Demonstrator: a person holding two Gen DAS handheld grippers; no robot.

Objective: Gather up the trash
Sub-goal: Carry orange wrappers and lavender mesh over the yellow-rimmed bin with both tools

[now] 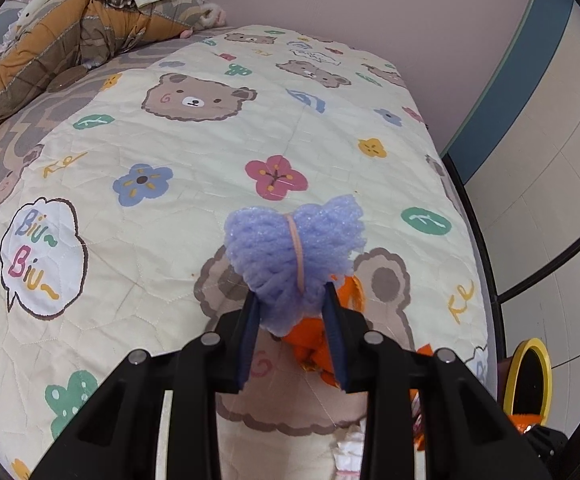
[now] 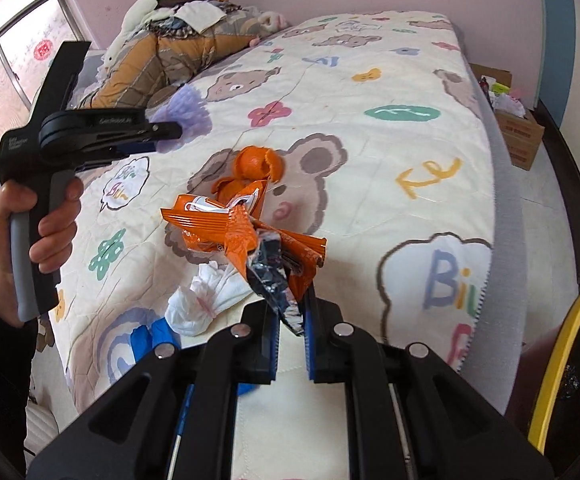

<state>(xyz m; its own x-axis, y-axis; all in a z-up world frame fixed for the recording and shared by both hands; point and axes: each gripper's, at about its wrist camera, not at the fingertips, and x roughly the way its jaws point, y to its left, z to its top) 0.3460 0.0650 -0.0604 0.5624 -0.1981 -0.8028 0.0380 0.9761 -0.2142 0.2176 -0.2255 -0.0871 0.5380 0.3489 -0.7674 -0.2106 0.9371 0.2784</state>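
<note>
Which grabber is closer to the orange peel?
Probably right. The right gripper, shut on an orange wrapper, sits just in front of the peel. The left gripper, holding purple foam, is lifted above the bed, off to its left.

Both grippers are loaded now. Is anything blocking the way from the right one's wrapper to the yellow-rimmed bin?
Nothing visible blocks it. The right gripper holds the orange wrapper above the bedspread, and the yellow-rimmed bin sits off the bed's edge to its right with open space between. The left gripper with its purple foam net is off on the other side.
</note>
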